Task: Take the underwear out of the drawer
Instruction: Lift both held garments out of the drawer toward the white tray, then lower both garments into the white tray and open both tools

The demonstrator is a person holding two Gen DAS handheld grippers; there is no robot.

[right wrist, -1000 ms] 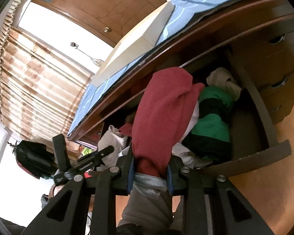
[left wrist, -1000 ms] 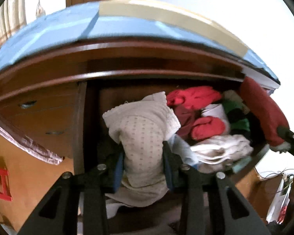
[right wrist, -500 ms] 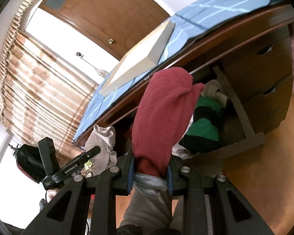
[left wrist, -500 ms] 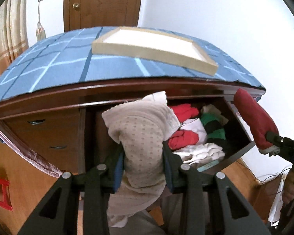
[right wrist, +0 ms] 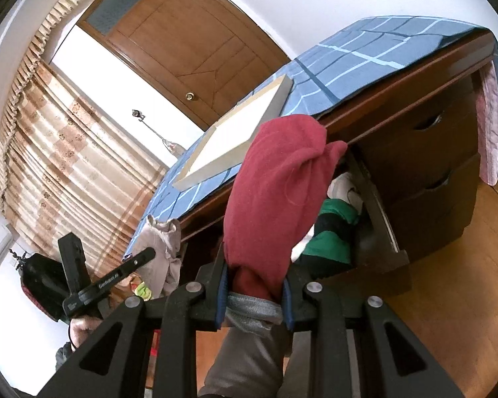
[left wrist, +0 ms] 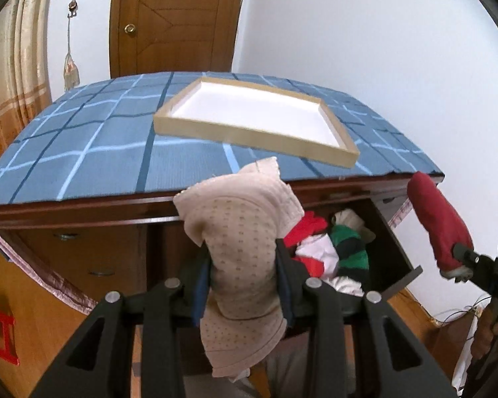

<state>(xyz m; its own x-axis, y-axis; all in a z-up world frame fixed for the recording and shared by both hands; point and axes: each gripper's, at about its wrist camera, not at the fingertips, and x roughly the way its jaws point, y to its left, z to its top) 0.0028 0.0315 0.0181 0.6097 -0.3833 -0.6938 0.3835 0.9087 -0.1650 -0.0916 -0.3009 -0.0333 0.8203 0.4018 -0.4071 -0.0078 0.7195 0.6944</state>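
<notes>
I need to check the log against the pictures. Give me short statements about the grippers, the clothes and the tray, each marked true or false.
1. The left gripper clamps a beige dotted cloth garment. True.
2. The right gripper is empty. False: it clamps a dark red cloth garment.
3. The shallow wooden-rimmed white tray holds folded clothes. False: nothing lies in it.
4. The dark wooden drawer stands open with clothes inside. True.
5. The tray rests on a blue checked cloth. True.
</notes>
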